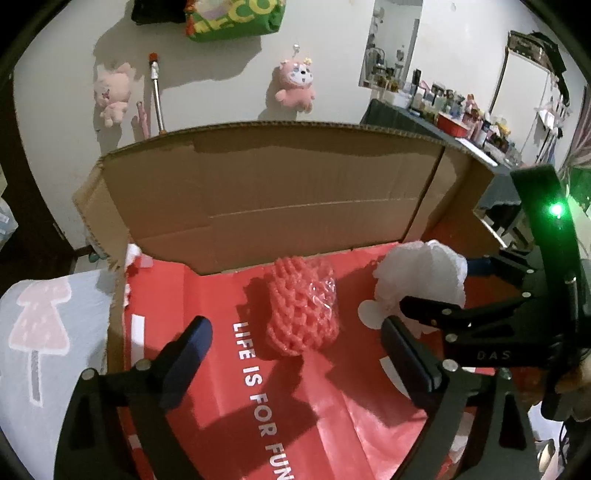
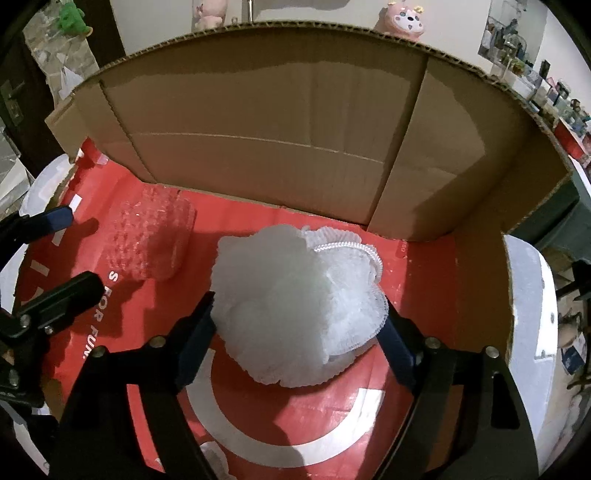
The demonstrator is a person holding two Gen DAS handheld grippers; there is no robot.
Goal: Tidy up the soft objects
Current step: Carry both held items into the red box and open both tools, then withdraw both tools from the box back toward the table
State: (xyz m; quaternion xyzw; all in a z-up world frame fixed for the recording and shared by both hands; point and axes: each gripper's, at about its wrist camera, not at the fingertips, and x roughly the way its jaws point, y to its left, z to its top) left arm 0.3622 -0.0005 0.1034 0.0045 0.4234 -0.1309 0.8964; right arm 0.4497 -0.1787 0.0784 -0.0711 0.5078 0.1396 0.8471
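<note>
While the left hand-held gripper (image 1: 295,354) stood wide open and empty, one pink foam net sleeve (image 1: 304,304), lattice-textured and roughly cylindrical, lay just ahead between its fingers on the red printed sheet (image 1: 221,369) lining one cardboard box (image 1: 258,192). Rightward, one white, ruffled mesh bath pouf (image 2: 295,306) sat between the right hand-held gripper's (image 2: 299,343) parted fingers; contact unclear.

pink plush toy (image 1: 296,85) hanging on white wall, cluttered shelf (image 1: 461,110) at right, green bag (image 1: 236,18) above
</note>
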